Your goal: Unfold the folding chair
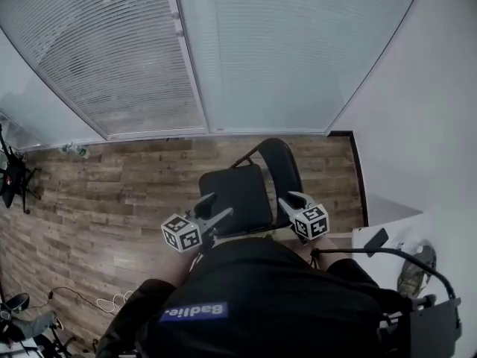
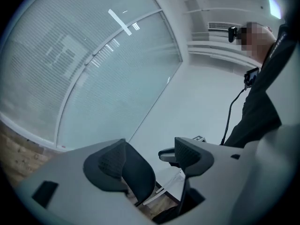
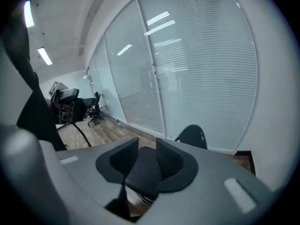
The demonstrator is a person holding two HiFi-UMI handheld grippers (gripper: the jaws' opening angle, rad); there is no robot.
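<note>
The black folding chair [image 1: 232, 194] stands opened out on the wood floor, seat level and backrest [image 1: 281, 162] upright on the far side. My left gripper [image 1: 216, 206] hovers over the seat's near left edge. Its jaws stand wide apart with nothing between them, and in the left gripper view [image 2: 150, 144] a dark part of the chair [image 2: 138, 178] shows below them. My right gripper [image 1: 292, 200] hangs by the seat's near right corner. Its jaws [image 3: 146, 143] leave a narrower gap that shows the seat [image 3: 140, 172] beyond, not gripped; the backrest [image 3: 192, 136] rises behind.
A glass wall with blinds [image 1: 149, 58] runs along the far side and a white wall [image 1: 425, 118] stands at the right. A black wire frame [image 1: 406, 263] is at the lower right. Cables [image 1: 112, 302] lie on the floor at the lower left, and dark equipment [image 1: 11, 177] stands at the left edge.
</note>
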